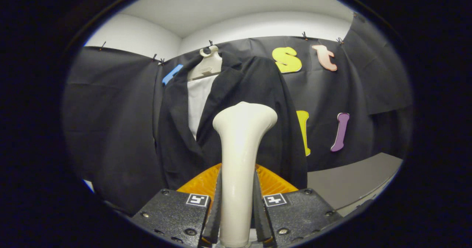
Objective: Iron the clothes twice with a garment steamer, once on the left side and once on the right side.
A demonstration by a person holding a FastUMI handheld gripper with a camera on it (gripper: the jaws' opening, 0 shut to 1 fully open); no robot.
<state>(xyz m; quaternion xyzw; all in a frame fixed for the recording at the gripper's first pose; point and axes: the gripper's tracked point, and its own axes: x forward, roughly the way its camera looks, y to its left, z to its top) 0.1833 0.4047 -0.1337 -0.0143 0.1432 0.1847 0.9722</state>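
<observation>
Here the garment steamer (241, 159) is clamped upright between both fingers of the hand-held gripper (238, 218), its flared head held up in front of the black jacket (254, 104). The jacket is hung on a pale hanger (206, 65) against the black cloth wall, lapels open over white fabric (197, 104). Open room is seen to the right, above a grey desk (350, 181). White walls and ceiling are seen above.
</observation>
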